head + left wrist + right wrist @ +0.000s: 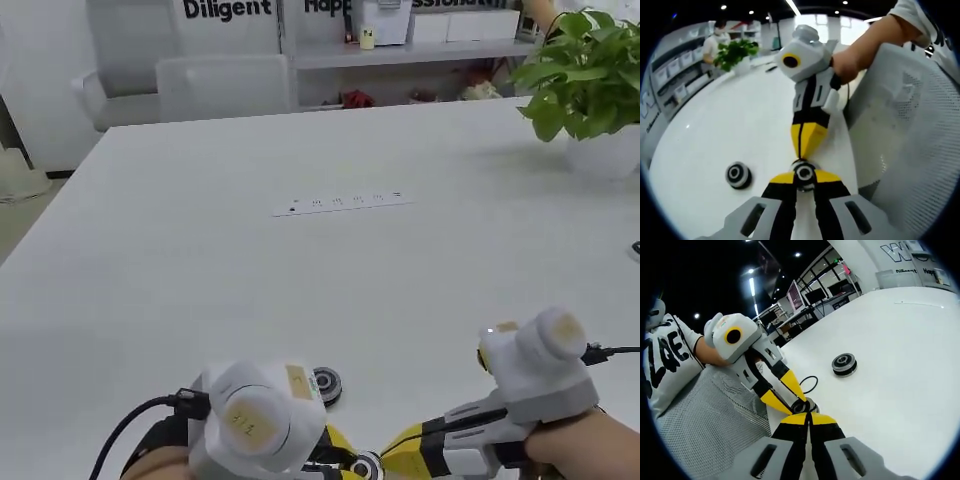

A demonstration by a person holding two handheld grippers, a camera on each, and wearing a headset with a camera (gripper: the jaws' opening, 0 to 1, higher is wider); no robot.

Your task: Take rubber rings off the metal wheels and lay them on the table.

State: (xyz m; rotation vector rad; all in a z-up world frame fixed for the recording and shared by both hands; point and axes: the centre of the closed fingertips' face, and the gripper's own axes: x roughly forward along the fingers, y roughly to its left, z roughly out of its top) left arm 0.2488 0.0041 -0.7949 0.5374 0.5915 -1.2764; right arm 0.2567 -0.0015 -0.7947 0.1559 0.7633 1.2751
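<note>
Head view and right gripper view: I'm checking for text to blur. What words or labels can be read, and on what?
"Diligent": wall panel, head view.
"Happ", cut off by the frame's top: next panel.
Big letters on the shirt, right gripper view: folded, not readable whole.
Marks on the power strip: too small to read.

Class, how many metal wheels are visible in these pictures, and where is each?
2. One wheel lies on the table; the other wheel is held at the tips of the left gripper and right gripper. More may be hidden.
</note>
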